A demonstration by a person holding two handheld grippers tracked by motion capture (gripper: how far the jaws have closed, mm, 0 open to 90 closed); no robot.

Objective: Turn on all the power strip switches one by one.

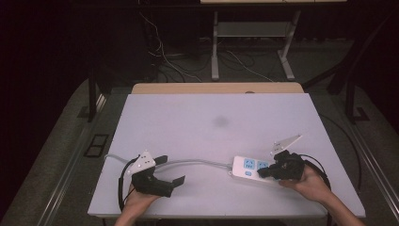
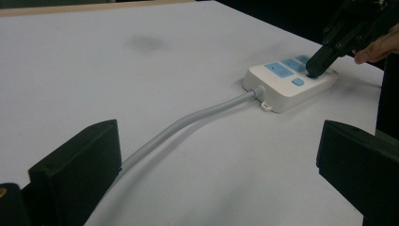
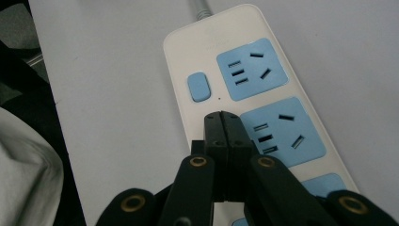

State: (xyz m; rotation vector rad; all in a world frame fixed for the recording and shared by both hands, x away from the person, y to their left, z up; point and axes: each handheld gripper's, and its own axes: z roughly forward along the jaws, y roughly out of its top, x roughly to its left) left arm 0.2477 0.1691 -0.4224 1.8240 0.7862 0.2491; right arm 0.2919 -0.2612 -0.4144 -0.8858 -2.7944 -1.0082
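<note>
**Closed hand-held gripper rests on the power strip**

A white power strip with blue sockets lies flat on the pale desk, toward the near right part of it. Its grey cable leaves the strip's left end and runs leftward across the desk toward the left hand-held gripper.

The right hand-held gripper has its jaws pressed together with nothing between them. In the right gripper view, their joined tips sit over the white top of the strip, just beside the second blue socket and a little below the blue switch. In the left gripper view, the same black tips come down on the strip's top face near the sockets; whether they actually press on it cannot be told.

The left hand-held gripper is open, its two jaws wide apart and holding nothing. It lies low over the desk, well apart from the strip, with the cable passing close to its left jaw.
</note>
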